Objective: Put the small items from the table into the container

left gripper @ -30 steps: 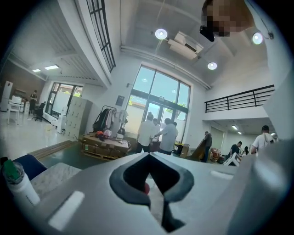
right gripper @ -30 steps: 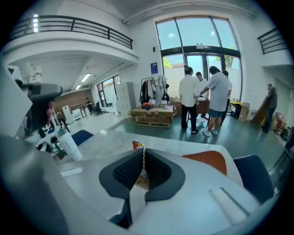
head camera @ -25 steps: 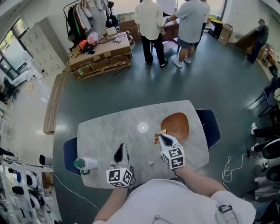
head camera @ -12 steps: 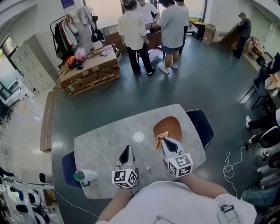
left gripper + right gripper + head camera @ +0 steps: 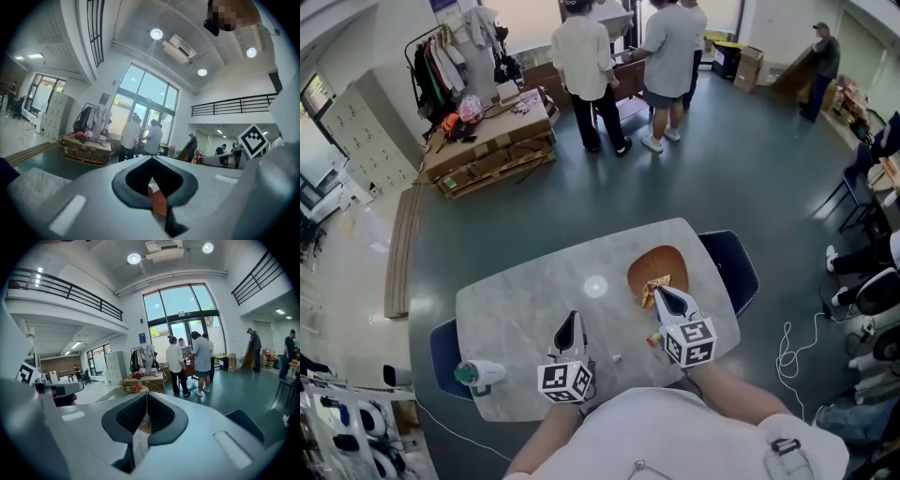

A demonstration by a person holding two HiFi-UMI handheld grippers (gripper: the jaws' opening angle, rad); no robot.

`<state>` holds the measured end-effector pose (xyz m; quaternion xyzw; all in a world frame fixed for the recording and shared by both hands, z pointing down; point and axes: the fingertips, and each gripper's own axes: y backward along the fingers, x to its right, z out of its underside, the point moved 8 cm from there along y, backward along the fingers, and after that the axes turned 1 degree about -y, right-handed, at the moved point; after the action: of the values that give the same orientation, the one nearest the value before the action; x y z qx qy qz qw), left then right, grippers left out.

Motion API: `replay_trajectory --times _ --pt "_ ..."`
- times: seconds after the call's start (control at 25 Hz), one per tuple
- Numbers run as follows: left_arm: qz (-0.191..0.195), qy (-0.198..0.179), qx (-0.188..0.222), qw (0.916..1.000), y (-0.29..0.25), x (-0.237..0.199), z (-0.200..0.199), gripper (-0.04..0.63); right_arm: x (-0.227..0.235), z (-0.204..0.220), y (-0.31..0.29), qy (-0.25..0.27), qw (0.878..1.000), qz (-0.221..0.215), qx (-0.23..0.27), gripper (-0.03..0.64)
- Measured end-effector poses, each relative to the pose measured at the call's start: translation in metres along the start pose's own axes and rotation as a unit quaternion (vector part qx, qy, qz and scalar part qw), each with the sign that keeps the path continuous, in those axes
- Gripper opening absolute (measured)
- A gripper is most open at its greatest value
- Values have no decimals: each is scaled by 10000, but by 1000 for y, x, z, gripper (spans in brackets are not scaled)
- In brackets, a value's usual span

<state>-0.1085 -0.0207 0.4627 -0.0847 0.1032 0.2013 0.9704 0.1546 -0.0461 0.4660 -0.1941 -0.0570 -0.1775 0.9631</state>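
Barely begun: holding a snack packet (image 5: pixel 651 289) in the pinched-shut right claw (image 5: pixel 662 296) just over the brown dish (image 5: pixel 667 263), with the left claw (image 5: pixel 570 325) closed and empty, with a white bit (image 5: pixel 616 357) and a red-green bit (image 5: pixel 654 338) yet to clear off the worktop (image 5: pixel 534 291)

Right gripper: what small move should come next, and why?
Probably open the right gripper. Its jaws look shut on the crinkled orange-gold packet, which hangs over the brown wooden bowl, so letting go should drop it in.
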Motion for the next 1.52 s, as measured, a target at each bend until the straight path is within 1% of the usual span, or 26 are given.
replay_trajectory --times 0.16,0.28,0.48,0.6,0.8,0.92,1.12,1.24,1.36,1.48,1.52 --pt "-99 20 -89 9999 1 -6 1 2 9 4 -12 -16 9998 76 -174 34" --pt "-175 17 -179 9997 1 -9 3 2 19 14 -25 -71 9991 99 -396 34" --pt "-372 26 -364 9986 1 -19 11 2 47 51 -62 -110 9955 268 -900 34" --pt "-529 22 -473 9975 -5 -19 19 2 74 76 -95 104 9919 405 -1200 34" --pt "-808 135 -733 9939 0 -13 29 2 102 123 -132 367 9798 465 -1911 34" --pt "-936 160 -797 9923 7 -15 33 2 111 156 -152 519 9677 522 -2411 34" --pt "-1225 162 -831 9889 19 -23 36 2 123 192 -173 529 9461 627 -3133 34" --pt "-1369 193 -858 9867 29 -29 39 2 124 204 -183 590 9391 688 -3313 35" --pt "-1439 203 -859 9857 36 -34 40 2 123 208 -190 806 9345 752 -3385 43" --pt "-1452 199 -789 9861 41 -36 39 2 124 213 -194 829 9332 766 -3411 60" --pt "-1453 193 -755 9863 43 -37 38 2 124 214 -193 805 9337 757 -3405 82"
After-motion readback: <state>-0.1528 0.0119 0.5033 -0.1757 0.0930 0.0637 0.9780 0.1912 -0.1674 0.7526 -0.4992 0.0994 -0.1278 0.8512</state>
